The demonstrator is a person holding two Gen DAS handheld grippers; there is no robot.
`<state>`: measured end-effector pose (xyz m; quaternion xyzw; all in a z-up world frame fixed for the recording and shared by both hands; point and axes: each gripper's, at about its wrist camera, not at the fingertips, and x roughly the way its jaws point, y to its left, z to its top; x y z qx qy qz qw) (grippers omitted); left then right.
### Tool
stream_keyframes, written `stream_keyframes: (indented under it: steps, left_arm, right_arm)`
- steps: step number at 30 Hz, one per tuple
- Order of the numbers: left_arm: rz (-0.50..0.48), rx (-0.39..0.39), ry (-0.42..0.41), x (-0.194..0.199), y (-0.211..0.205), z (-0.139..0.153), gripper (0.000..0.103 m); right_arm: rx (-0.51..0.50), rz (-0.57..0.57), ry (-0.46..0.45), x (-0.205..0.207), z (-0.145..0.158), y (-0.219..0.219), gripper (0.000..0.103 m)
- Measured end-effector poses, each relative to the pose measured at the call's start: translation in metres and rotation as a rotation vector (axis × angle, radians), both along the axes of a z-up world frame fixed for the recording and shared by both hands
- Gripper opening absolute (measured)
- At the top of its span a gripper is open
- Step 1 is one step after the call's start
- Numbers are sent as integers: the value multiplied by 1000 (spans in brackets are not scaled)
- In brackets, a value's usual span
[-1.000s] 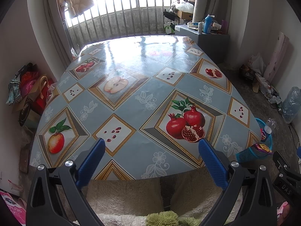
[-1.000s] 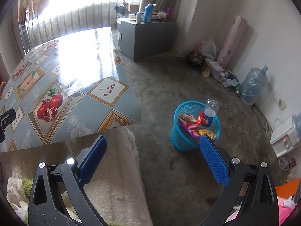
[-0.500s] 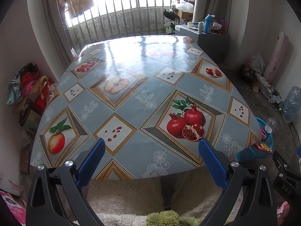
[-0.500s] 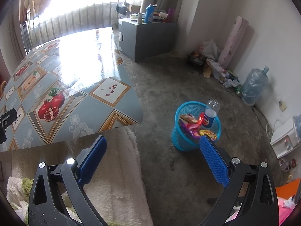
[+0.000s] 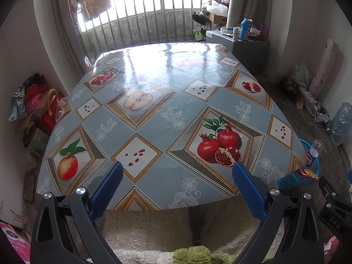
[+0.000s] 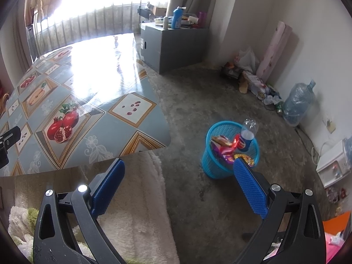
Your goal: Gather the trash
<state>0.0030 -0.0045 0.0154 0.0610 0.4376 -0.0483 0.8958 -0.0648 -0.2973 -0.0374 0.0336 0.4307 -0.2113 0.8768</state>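
Tablecloth, glossy blue-grey vinyl printed with apples and pomegranates (image 5: pixel 176 114), covers the long table and serves as the landmark here; its far half is washed out by glare from the barred window (image 5: pixel 154 11) beyond it. Left of the table, bags and red bundles (image 5: pixel 35 101) pile against the wall. At the table's near edge the left gripper (image 5: pixel 176 187) hangs with its blue fingers spread wide, pinching nothing, over a cream fluffy fabric (image 5: pixel 149 228) whose extent is cut off by the frame. Right of the table's far end stands a grey cabinet (image 6: pixel 173 44) crowded with bottles too small to tell apart. Right of the table's near corner, on the bare concrete floor (image 6: pixel 198 92), sits the round blue plastic mesh basket (image 6: pixel 228 167), holding crumpled snack wrappers (image 6: pixel 224 147) and an upturned clear plastic bottle with a blue label (image 6: pixel 247 135); the right gripper (image 6: pixel 178 187), fingers likewise spread and empty, has one fingertip overlapping the basket's rim in view. Further right, a large blue water jug (image 6: pixel 297 103) rests by the wall.
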Motion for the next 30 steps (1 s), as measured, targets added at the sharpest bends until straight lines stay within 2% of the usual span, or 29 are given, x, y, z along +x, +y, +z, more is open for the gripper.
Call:
stream_keyframes:
  steps: [30]
  left_arm:
    - [4,-1,1,-1,4,1,97]
  right_arm:
    - [-4,3,-2,0,1,1,95]
